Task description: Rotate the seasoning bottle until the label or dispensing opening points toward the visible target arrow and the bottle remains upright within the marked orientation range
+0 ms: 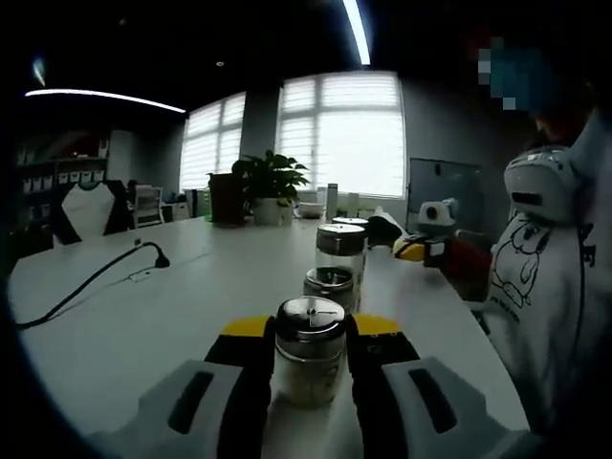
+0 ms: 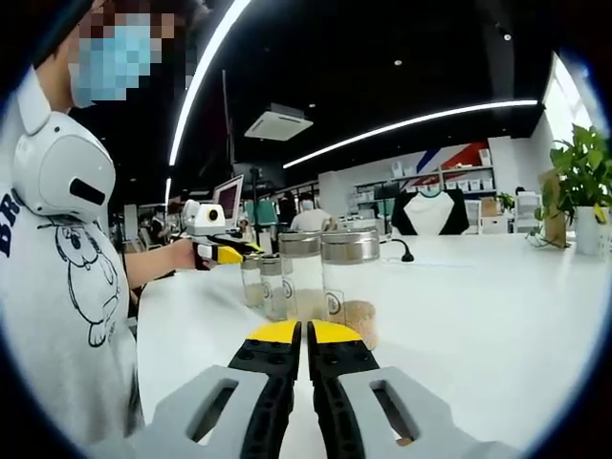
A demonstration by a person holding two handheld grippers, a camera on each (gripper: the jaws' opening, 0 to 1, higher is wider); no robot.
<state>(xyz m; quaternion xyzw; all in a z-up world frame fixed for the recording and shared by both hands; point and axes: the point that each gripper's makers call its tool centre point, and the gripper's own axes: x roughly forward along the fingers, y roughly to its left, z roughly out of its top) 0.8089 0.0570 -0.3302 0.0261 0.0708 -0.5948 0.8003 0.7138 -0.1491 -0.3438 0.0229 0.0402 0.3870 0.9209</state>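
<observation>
In the left gripper view, the left gripper (image 1: 309,359) sits at 6 o'clock with its yellow-tipped jaws on either side of the seasoning bottle (image 1: 309,352), a small glass jar with a shiny perforated metal cap. The jaws look pressed to the glass, so I judge it held, and it stands upright on the white counter (image 1: 191,296). Just behind it toward 12 o'clock comes a second small shaker (image 1: 330,285), then a taller jar (image 1: 340,251) with a metal lid. Farther off, at 1 o'clock, the right gripper (image 1: 411,251) shows in a person's hand; a black cable (image 1: 91,282) trails across the counter at 9 o'clock, and a potted plant (image 1: 271,186) stands at the far end before the windows.

In the right gripper view, the right gripper (image 2: 306,335) rises from 6 o'clock with its jaws closed together on nothing. Beyond its tips stands the row of jars (image 2: 316,273), and past them at 10 o'clock the left gripper (image 2: 222,252) reaches in.

No target arrow or marked range is visible, so the aim of the turn cannot be checked from here. The risk I see: twisting the held bottle so close to its neighbour could knock the second shaker, and an uneven squeeze on smooth glass could tip or slip it.
</observation>
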